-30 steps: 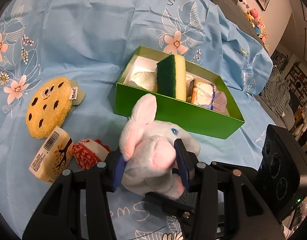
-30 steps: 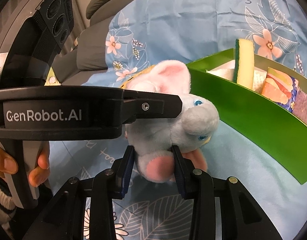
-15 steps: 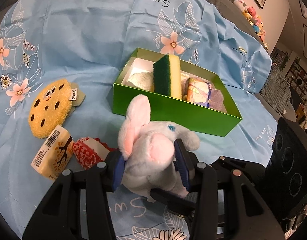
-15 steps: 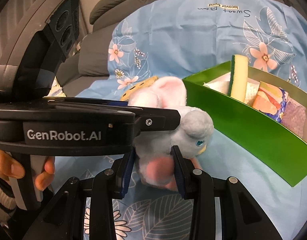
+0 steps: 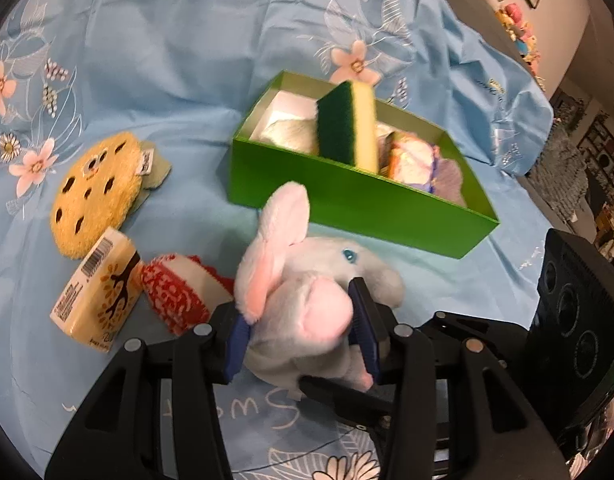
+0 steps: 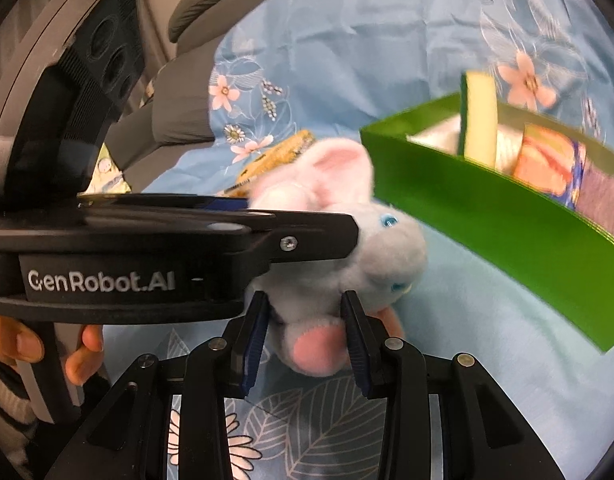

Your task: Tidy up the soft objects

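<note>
Gripping the plush (image 5: pixel 307 304) from two sides, the left gripper (image 5: pixel 301 330) pinches its body while the right gripper (image 6: pixel 305 336) clamps a pink-soled foot. It hangs just in front of the green box (image 5: pixel 359 200), above the blue cloth (image 5: pixel 167 60). It looks light and squashy; the fur compresses, so holds on the thick torso seem safer than ears.

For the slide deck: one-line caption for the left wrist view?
Left gripper and right gripper both clamp a grey plush elephant before a green box of sponges.
</note>
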Motion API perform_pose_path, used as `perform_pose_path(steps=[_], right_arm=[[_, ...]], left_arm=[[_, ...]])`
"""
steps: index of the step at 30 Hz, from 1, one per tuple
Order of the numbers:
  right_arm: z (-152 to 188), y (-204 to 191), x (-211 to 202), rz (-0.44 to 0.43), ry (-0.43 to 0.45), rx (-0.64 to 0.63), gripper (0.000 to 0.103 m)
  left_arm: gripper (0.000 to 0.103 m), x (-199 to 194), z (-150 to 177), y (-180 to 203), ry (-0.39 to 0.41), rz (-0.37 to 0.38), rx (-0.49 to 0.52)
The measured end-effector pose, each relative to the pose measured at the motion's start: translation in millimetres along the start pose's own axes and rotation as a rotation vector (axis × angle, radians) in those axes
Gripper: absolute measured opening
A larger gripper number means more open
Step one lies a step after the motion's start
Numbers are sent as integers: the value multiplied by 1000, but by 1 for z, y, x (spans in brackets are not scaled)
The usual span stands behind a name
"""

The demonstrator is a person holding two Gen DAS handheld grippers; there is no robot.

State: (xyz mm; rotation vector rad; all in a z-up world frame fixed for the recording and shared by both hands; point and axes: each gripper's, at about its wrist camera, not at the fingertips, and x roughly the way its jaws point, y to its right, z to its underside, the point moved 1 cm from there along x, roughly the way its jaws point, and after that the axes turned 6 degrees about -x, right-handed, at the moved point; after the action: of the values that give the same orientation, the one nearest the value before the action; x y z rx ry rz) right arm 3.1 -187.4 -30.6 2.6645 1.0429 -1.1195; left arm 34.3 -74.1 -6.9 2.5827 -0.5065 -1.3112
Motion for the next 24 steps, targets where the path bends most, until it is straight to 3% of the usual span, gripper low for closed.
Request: perform_pose_path(steps=[4,8,16,24], right_arm=[[3,-2,12,-4,-49,-3,58],[4,-9,28,27,-84,-37,58],[1,-14,32,59,-86,-78,42],[-3,-18,18,63,-25,-88,39]], left_arm=[[45,4,0,-7,-28,10,-31],[47,6,3,-5,-43,-16,-8],[48,4,5,-7,-46,-18,-8],[46,-9,1,0,8,2,10]])
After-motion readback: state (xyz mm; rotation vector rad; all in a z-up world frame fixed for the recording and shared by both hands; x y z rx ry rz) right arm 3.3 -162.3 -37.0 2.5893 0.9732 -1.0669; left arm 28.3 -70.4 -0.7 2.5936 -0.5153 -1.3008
